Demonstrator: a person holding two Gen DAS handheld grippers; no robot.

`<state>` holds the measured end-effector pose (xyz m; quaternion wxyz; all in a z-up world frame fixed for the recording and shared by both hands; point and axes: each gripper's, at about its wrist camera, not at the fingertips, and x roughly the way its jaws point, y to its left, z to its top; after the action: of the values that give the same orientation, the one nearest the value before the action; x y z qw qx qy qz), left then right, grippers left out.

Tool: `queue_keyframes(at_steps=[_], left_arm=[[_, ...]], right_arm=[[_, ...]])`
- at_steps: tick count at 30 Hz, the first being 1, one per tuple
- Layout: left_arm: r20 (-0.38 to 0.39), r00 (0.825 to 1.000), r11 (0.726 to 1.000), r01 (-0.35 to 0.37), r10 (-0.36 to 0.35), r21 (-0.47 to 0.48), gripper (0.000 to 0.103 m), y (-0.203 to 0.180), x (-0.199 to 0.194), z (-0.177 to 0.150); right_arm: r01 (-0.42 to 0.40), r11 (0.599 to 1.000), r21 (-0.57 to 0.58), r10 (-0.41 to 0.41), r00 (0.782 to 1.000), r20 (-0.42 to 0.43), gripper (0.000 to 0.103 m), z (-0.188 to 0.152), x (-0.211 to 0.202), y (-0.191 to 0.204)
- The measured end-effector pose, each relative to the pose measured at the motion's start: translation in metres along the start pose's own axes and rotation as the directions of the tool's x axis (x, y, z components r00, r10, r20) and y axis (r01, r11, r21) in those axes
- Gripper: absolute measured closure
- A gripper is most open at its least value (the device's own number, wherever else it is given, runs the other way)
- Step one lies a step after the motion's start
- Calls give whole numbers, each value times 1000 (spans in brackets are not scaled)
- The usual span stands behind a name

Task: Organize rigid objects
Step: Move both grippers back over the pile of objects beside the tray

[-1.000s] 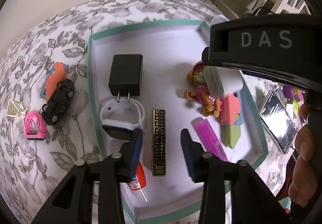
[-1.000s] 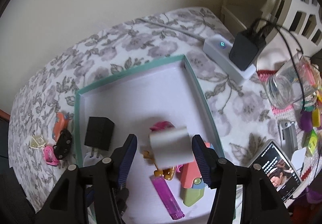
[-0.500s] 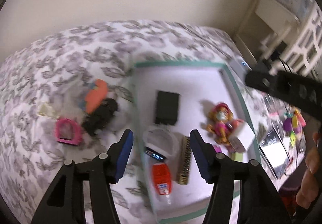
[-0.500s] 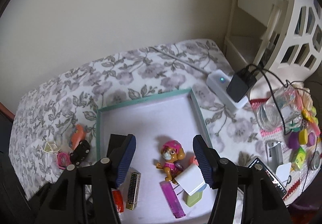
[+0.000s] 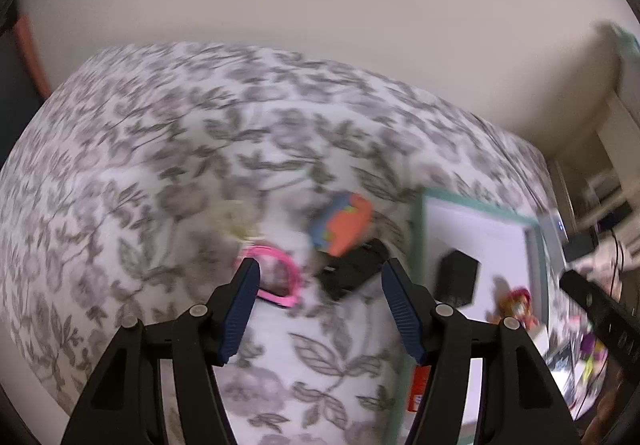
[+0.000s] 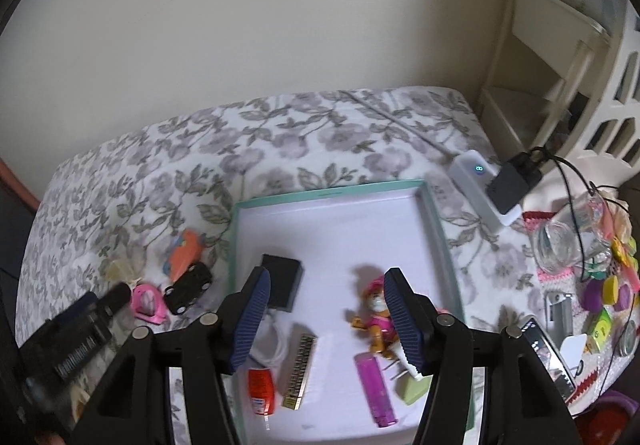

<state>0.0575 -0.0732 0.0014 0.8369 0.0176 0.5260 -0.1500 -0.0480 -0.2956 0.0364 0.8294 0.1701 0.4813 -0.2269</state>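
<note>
Black toy car [image 5: 352, 271] lies on the floral bed [image 5: 160, 149] just outside the teal tray [image 6: 438, 229], touching the orange toy car [image 5: 346, 223], pink toy [image 5: 276, 277] near. Prob light, hard plastic, smooth & may roll; best pinched across its sides. Left tool [image 5: 318, 305] spread wide w/ nothing in it, above these. Right tool [image 6: 326, 319] also released, over tray.

Your left gripper [image 5: 318, 303]: matte black angular frames, ribbed navy-blue pads [image 5: 240, 309], silver round screws at joints. Your right gripper [image 6: 327, 319] looked alike: black arms, ridged blue pads [image 6: 401, 319], silver screws.
</note>
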Motion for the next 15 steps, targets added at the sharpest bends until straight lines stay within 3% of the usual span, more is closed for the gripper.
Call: queue_keyframes(at_steps=[3, 11, 15], left_arm=[[-3, 1000, 998, -14, 14, -67, 19, 25, 0, 6], [-7, 999, 983, -51, 50, -178, 15, 72, -1, 12], [-4, 998, 975, -62, 63, -212, 15, 87, 0, 12]], right_arm=[[-7, 999, -31, 7, 1000, -3, 40, -2, 1, 15], [-45, 995, -92, 44, 999, -21, 40, -8, 7, 48], [-69, 992, -107, 66, 997, -30, 24, -12, 12, 63]])
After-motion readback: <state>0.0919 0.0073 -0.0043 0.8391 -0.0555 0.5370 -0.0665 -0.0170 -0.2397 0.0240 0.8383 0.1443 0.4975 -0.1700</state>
